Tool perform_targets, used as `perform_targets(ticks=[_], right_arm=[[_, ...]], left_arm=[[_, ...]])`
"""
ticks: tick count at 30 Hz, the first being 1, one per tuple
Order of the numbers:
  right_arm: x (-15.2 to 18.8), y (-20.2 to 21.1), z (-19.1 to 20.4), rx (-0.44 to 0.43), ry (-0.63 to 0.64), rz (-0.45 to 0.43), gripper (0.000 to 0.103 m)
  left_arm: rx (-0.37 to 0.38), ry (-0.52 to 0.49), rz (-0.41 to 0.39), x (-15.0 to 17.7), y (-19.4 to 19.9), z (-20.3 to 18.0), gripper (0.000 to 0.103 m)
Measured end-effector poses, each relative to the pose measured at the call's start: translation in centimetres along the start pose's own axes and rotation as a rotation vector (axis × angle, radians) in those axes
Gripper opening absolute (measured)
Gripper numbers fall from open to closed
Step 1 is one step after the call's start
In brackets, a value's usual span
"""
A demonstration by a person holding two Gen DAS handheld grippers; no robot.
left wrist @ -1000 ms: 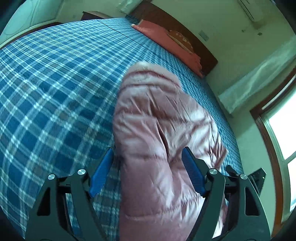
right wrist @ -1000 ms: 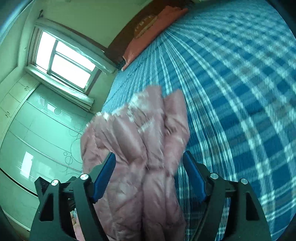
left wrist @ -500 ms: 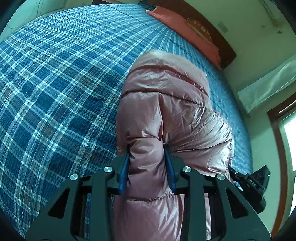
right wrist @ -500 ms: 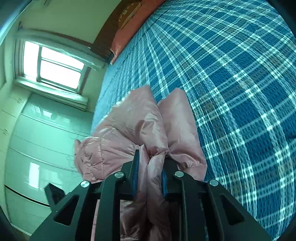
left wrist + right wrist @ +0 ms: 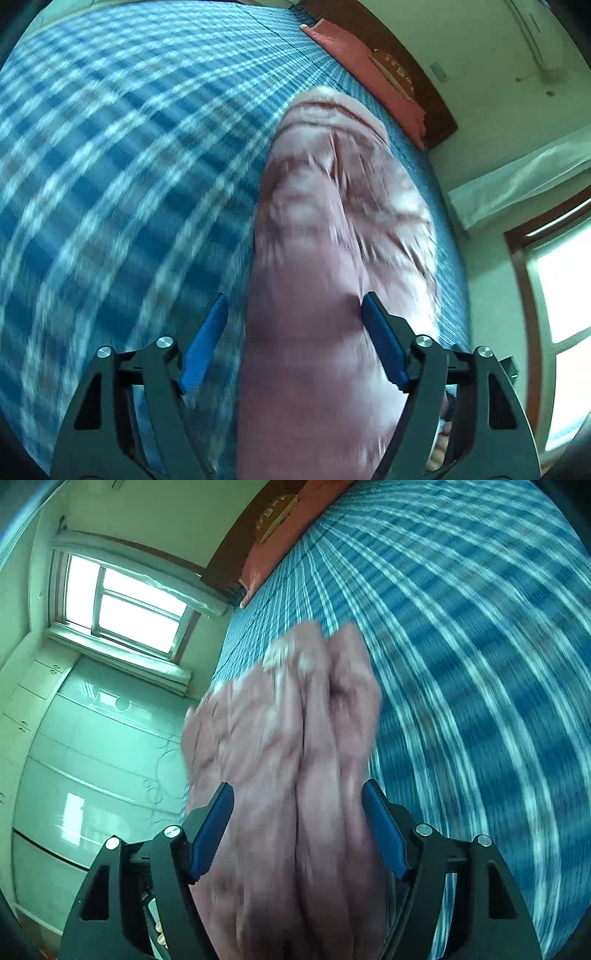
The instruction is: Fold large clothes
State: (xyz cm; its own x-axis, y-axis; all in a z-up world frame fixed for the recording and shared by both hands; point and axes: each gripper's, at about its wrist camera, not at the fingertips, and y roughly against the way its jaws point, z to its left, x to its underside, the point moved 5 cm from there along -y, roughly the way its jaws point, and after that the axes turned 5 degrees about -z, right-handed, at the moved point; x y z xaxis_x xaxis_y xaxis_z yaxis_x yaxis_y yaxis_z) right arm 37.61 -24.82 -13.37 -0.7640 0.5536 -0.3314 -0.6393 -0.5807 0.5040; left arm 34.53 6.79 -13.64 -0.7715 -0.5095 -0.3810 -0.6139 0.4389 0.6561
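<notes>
A pink puffer jacket [image 5: 332, 258] lies bunched on the blue plaid bed [image 5: 110, 166]. My left gripper [image 5: 295, 339] is open, its blue pads [image 5: 205, 343] spread on either side of a thick fold of the jacket. In the right wrist view the jacket [image 5: 295, 757] also lies between the spread jaws of my right gripper [image 5: 297, 827], which is open, its pads [image 5: 384, 834] apart from the fabric. Both views are blurred by motion.
Red pillows [image 5: 369, 74] and a dark wooden headboard [image 5: 424, 85] are at the head of the bed. A window [image 5: 125, 605] and a pale green wardrobe [image 5: 92, 757] stand beside the bed. The plaid bedspread [image 5: 480, 664] stretches wide next to the jacket.
Half a second ago both grippers were shut on folds of the jacket; now both have opened and let go. One second ago they were open too. Both cameras are moving.
</notes>
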Motion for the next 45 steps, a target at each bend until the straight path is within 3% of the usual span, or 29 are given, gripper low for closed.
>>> perform_targets(ticks=[7, 8, 9, 13, 15, 18, 25, 38, 40, 45], right_arm=[[5.4, 1.1, -1.3, -0.018, -0.065, 0.008, 0.074], [5.9, 0.9, -1.5, -0.012, -0.065, 0.013, 0.074], [6.2, 0.8, -1.7, -0.007, -0.068, 0.013, 0.074], [6.4, -0.1, -2.0, -0.016, -0.093, 0.032, 0.033], [6.8, 0.2, -2.3, -0.01, -0.084, 0.032, 0.029], [7.3, 0.7, -2.1, 0.003, -0.07, 0.023, 0.029], [7.6, 2.3, -1.6, 0.033, -0.069, 0.0, 0.051], [11.0, 7.4, 0.9, 0.133, 0.055, -0.05, 0.053], [11.7, 8.2, 1.5, 0.166, 0.086, -0.063, 0.061], [13.6, 9.4, 2.9, 0.25, 0.191, -0.082, 0.063]], left_arm=[[0.041, -0.006, 0.04, 5.5, 1.8, -0.3, 0.08], [0.034, -0.013, 0.045, 5.9, 1.6, -0.2, 0.079], [0.03, -0.011, 0.049, 6.2, 1.4, -0.1, 0.071], [0.015, -0.037, 0.047, 6.4, 1.1, 0.0, 0.048], [-0.002, -0.054, 0.042, 6.5, 1.0, -0.1, 0.045], [-0.025, -0.067, 0.025, 6.7, 1.3, -0.4, 0.047], [-0.122, -0.177, -0.059, 7.2, 3.5, -1.3, 0.068], [-0.233, -0.313, -0.126, 10.0, 8.3, -1.4, 0.075], [-0.248, -0.328, -0.13, 10.7, 8.8, -1.4, 0.076], [-0.312, -0.396, -0.153, 12.2, 10.2, -1.6, 0.08]])
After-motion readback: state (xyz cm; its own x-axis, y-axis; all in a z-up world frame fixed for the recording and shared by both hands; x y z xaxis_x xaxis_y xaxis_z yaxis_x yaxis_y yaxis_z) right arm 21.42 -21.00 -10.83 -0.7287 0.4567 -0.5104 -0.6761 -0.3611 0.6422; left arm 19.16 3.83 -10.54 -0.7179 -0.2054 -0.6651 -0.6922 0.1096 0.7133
